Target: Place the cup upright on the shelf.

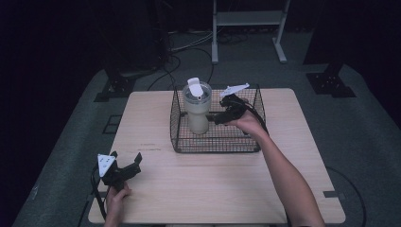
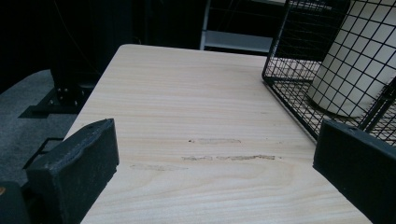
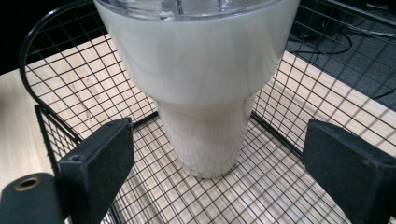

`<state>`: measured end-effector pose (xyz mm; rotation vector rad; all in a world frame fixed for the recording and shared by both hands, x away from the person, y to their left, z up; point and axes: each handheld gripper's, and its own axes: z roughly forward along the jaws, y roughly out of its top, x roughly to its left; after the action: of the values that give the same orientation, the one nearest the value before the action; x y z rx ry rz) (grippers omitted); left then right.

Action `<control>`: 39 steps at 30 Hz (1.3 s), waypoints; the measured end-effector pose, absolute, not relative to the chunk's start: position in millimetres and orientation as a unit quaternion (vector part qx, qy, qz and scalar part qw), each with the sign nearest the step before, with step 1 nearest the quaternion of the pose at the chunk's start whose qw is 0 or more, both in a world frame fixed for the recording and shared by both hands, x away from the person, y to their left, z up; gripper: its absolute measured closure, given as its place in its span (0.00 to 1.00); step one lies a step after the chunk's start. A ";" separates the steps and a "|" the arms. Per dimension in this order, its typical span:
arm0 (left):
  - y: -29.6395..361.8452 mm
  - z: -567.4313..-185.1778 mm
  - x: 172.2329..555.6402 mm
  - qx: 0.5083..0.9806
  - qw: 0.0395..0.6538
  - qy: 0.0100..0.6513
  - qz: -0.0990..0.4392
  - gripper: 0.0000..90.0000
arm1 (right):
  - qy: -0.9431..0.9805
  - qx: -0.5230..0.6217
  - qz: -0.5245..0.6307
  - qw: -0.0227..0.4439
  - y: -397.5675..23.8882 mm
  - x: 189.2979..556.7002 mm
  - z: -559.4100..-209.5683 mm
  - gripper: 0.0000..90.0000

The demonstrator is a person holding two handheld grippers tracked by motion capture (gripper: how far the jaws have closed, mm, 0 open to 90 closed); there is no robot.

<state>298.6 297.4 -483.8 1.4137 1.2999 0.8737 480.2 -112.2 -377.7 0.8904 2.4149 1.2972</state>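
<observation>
Gaping wide inside the wire basket [image 1: 176, 124], right claw [image 3: 212, 158] faces the cream tumbler [image 3: 201, 88] untouched, left claw [image 2: 210, 168] wide, empty.

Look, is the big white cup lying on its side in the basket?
No, the cup stands upright on the floor of the wire basket, with its lid on top.

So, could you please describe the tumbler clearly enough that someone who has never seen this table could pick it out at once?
On the pale wooden table stands a black wire basket, towards the far edge. The tumbler stands upright inside its left part, right in front of the open right gripper. It is the only cream-white thing there: wide above, narrower at the base, with a clear lid.
</observation>
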 end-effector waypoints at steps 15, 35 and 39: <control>296.8 -483.8 298.4 0.584 0.493 0.535 0.360 0.00 | 0.828 0.299 0.453 0.144 -131.2 460.4 -355.3 0.10; 296.6 -483.8 298.4 0.587 0.491 0.533 0.361 0.00 | 0.824 0.288 0.467 0.144 -155.4 431.3 -344.5 0.10; 295.5 -483.9 298.6 0.586 0.492 0.532 0.363 0.00 | 0.825 0.284 0.467 0.147 -160.4 425.4 -343.7 0.10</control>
<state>298.6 295.5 -483.9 1.4211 1.2919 0.8812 425.4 -160.4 -343.7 0.8171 2.3741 1.3429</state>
